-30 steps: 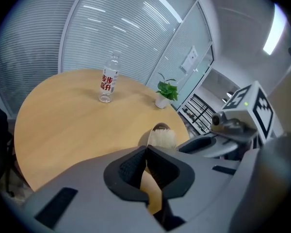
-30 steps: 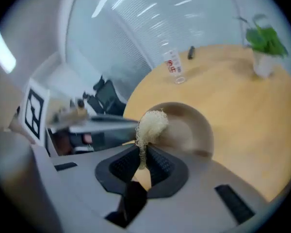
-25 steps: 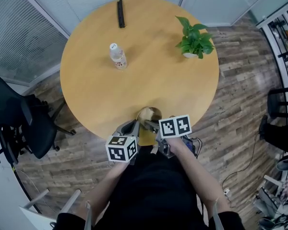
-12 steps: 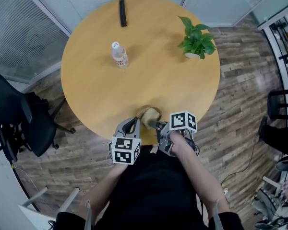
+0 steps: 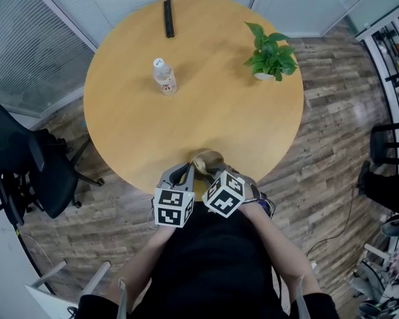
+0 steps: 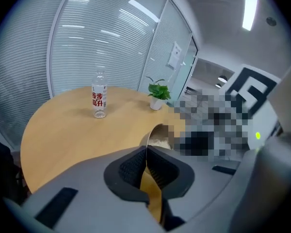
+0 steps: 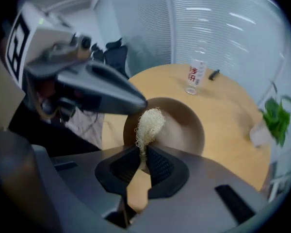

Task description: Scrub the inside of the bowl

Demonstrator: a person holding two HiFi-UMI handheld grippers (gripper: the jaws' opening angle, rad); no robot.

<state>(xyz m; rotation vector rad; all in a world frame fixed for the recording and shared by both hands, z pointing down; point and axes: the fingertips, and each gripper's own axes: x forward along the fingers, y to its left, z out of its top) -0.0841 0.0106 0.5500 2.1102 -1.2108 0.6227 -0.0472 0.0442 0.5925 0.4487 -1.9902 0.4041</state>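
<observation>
A brown bowl (image 5: pixel 209 160) sits at the near edge of the round wooden table (image 5: pixel 206 105), right in front of the person. My left gripper (image 5: pixel 188 173) is shut on the bowl's near rim; in the left gripper view the thin rim (image 6: pixel 146 152) runs between the pads. My right gripper (image 5: pixel 211 174) is shut on a pale fibrous scrubber (image 7: pixel 149 124), which sticks up from the jaws over the inside of the bowl (image 7: pixel 184 127). The left gripper (image 7: pixel 104 89) shows in the right gripper view at the bowl's left rim. In the head view the scrubber is hidden.
A clear water bottle (image 5: pixel 163 77) stands on the left half of the table, a small potted plant (image 5: pixel 270 54) at the far right, a black bar (image 5: pixel 167 17) at the far edge. A black office chair (image 5: pixel 26 168) stands left of the table.
The right gripper has rolled about its own axis; its marker cube swung left and down, close beside the left cube. The left gripper and the bowl have stayed in place.
</observation>
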